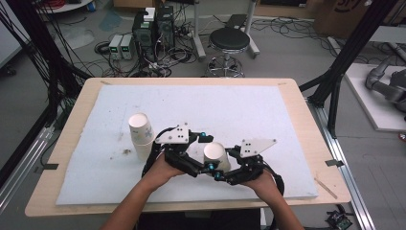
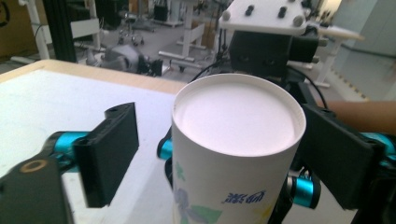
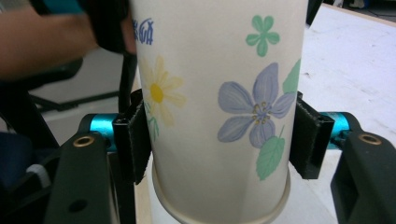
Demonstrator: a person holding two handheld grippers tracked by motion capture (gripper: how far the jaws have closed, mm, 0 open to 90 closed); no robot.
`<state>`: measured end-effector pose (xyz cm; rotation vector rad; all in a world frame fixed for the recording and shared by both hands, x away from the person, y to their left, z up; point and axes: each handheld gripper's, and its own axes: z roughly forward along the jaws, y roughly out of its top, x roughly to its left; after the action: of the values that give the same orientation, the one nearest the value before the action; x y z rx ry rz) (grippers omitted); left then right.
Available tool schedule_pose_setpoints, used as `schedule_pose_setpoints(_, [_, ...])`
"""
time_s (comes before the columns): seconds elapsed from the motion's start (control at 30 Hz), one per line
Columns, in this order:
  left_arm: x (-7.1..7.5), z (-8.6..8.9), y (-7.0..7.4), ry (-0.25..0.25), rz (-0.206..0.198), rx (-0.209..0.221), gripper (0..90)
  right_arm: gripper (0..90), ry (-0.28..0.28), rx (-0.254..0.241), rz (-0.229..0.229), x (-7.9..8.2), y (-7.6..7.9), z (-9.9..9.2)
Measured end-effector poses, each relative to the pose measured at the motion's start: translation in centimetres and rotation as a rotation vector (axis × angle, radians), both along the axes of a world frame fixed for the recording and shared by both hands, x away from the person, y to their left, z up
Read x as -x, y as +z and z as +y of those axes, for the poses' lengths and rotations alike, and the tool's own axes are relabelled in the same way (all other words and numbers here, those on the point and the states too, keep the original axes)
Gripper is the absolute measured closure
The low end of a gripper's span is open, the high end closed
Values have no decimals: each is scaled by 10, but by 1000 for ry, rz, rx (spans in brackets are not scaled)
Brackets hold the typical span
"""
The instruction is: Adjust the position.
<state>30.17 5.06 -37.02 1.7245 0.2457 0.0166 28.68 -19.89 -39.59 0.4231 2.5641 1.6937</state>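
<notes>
An upside-down paper cup [image 1: 216, 155] stands between the two grippers near the front edge of the white mat [image 1: 239, 105], at about six o'clock on the table [image 1: 292, 91]. Its closed base faces up and its rolled rim sits on the mat. The right gripper [image 1: 221, 171] is clamped on it: in the right gripper view, both pads press the flowered wall low down, just above the rim. The left gripper [image 1: 203, 153] has its jaws spread; in the left gripper view one pad stands clear of the cup and the other sits close by its far side, and whether that one touches I cannot tell.

I judge the cup to be very light, empty and thin-walled. It should dent under a hard squeeze, most easily in the middle of the wall. The stiffest places look to be the rolled rim and the base, so the low hold near the rim seems sensible. The printed paper looks fairly smooth, and the taper could let it slide out of a loose grip.

Counting: I see one inverted cup in hand, and one stack of paper cups [image 1: 141, 134] at about nine o'clock of it, mouth up; how many are nested there I cannot tell. There are two grippers, one in each hand.
</notes>
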Motion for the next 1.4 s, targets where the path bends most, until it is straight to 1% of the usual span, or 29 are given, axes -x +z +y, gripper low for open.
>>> schedule_pose_setpoints(0.03, [0,0,0,0,0,0,140,350,0,0,0,0,0,0])
schedule_pose_setpoints(0.07, [0,2,2,-9,-2,-21,140,351,-1,39,-14,0,2,1])
schedule_pose_setpoints(0.1, [1,3,3,-17,-3,-35,140,351,1,57,-22,0,2,1])
schedule_pose_setpoints(0.13, [1,3,4,-23,-10,-59,140,351,1,78,-24,0,2,2])
schedule_pose_setpoints(0.17, [1,3,4,-23,-10,-59,140,351,1,78,-24,0,2,2])
schedule_pose_setpoints(0.2, [1,4,6,-29,-19,-96,141,350,8,109,-20,-1,3,3])
schedule_pose_setpoints(0.23, [1,4,6,-29,-19,-96,141,350,12,119,-18,-1,3,3])
schedule_pose_setpoints(0.27, [1,5,8,-29,-18,-111,141,350,18,128,-14,-1,4,4])
schedule_pose_setpoints(0.3, [1,5,8,-29,-18,-111,141,350,18,128,-14,-1,4,4])
schedule_pose_setpoints(0.37, [0,7,9,-39,-17,-131,141,350,29,173,-21,-2,8,5])
schedule_pose_setpoints(0.4, [0,7,9,-42,-18,-138,141,350,30,184,-19,-3,9,5])
schedule_pose_setpoints(0.43, [0,7,9,-42,-18,-138,141,350,30,184,-19,-3,9,5])
schedule_pose_setpoints(0.47, [0,7,9,-48,-17,-151,141,349,39,224,-24,-4,12,5])
schedule_pose_setpoints(0.5, [0,7,9,-56,-22,-175,141,349,44,236,-26,-5,12,6])
schedule_pose_setpoints(0.6, [0,5,7,-61,-24,-214,143,346,52,320,-42,-6,16,9])
schedule_pose_setpoints(0.67, [0,4,6,-63,-22,-236,143,346,62,348,-45,-7,19,11])
schedule_pose_setpoints(0.7, [0,4,6,-63,-22,-236,143,346,67,367,-48,-8,21,12])
schedule_pose_setpoints(0.73, [0,2,5,-70,-23,-247,143,346,74,377,-46,-8,22,13])
schedule_pose_setpoints(0.8, [0,2,5,-79,-26,-256,145,346,83,394,-42,-9,25,14])
schedule_pose_setpoints(0.83, [0,2,5,-79,-26,-256,147,346,83,394,-42,-9,25,14])
schedule_pose_setpoints(0.9, [0,2,5,-77,-20,-251,148,346,93,418,-36,-10,27,16])
schedule_pose_setpoints(1.0, [0,2,5,-81,-16,-254,150,345,101,460,-41,-10,29,17])
schedule_pose_setpoints(1.1, [-2,1,6,-95,-19,-280,156,345,112,492,-36,-11,30,20])
schedule_pose_setpoints(1.2, [-2,0,5,-108,-13,-287,172,344,120,535,-32,-11,31,24])
schedule_pose_setpoints(1.27, [-2,-1,4,-113,-14,-305,176,344,129,561,-33,-11,31,27])
schedule_pose_setpoints(1.3, [-2,-1,4,-113,-14,-305,177,344,129,561,-33,-11,31,27])
schedule_pose_setpoints(1.37, [-2,-2,3,-126,-5,-320,186,344,140,595,-37,-11,32,30])
schedule_pose_setpoints(1.4, [-2,-3,2,-139,-6,-335,213,342,143,613,-37,-11,32,33])
